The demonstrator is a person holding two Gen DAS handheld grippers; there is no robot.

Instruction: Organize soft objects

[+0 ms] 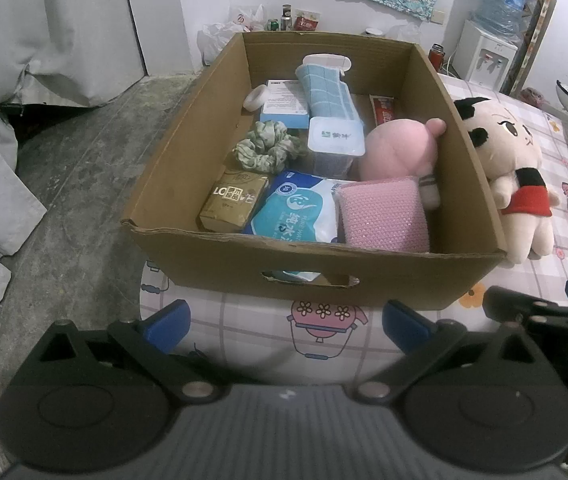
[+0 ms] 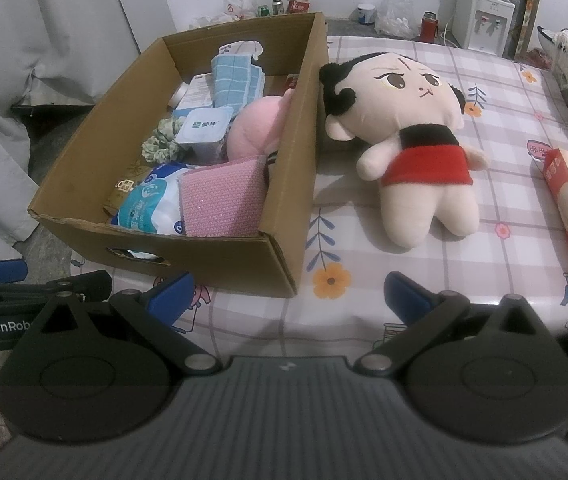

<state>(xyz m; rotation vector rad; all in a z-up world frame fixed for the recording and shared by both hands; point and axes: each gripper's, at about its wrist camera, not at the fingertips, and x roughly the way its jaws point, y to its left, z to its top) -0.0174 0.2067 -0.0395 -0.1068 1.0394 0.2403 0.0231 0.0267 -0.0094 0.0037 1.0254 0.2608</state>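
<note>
While both grippers hovered with jaws spread wide and empty, the cream plush doll in a red skirt (image 2: 412,148) lay on the checked bed sheet (image 2: 504,208).
It touched the open brown cardboard box (image 2: 284,208) holding a pink plush toy (image 1: 398,148); left gripper (image 1: 284,324) faced the box, right gripper (image 2: 288,300) the doll.

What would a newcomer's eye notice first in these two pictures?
First the big-headed plush doll in a red skirt, lying face up on the checked bedsheet just right of the cardboard box. Next the box itself, crowded with a pink plush toy, a pink sponge and a green scrunchie. Both grippers hang open and empty in front.
</note>
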